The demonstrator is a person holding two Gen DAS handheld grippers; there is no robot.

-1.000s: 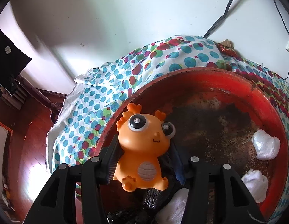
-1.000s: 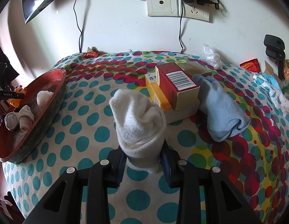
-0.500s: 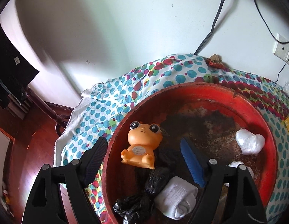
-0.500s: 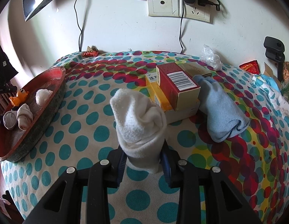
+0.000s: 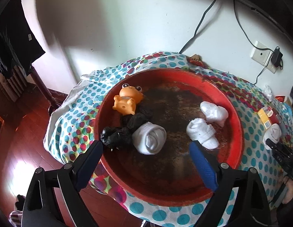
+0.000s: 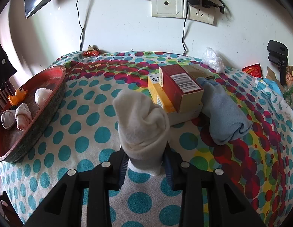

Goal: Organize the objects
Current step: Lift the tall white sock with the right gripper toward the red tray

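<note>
Clamping a white sock roll [image 6: 141, 124], the right claw [image 6: 145, 163] faces a barcoded box [image 6: 181, 87]; left claw [image 5: 146, 151] opening, empty.

Left hand-held gripper [image 5: 146, 151], lower frame: black angular plastic fingers, blue ribbed pads, silver round screws at joints. Right hand-held gripper [image 6: 145, 162], lower centre: same black frame, blue pads, silver screws.

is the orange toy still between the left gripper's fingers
No, the orange toy lies in the red tray, and the left gripper holds nothing as its jaws open.
</note>
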